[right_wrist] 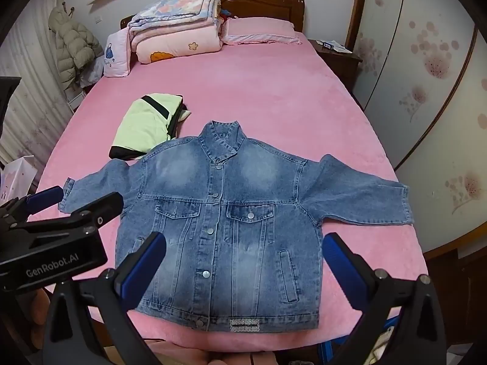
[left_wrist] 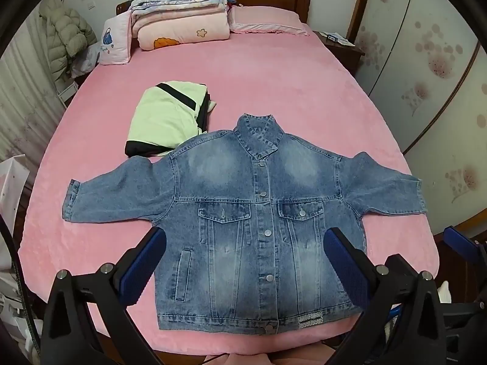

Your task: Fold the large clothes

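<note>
1. While the denim jacket (left_wrist: 261, 228) lies flat, buttoned, sleeves outspread on the pink bed (left_wrist: 274, 91), folding has not begun.
2. Left hand-held gripper (left_wrist: 243, 261) and right hand-held gripper (right_wrist: 243, 266) hover spread, empty; a sleeve grab likely comes next.

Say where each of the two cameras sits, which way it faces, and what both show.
Left wrist: sits on the left claw, facing up the bed over the denim jacket; its open fingers show, the right claw's tip at right.
Right wrist: sits on the right claw, facing likewise; the left claw shows.
Shared: jacket, green garment, folded quilts.
</note>
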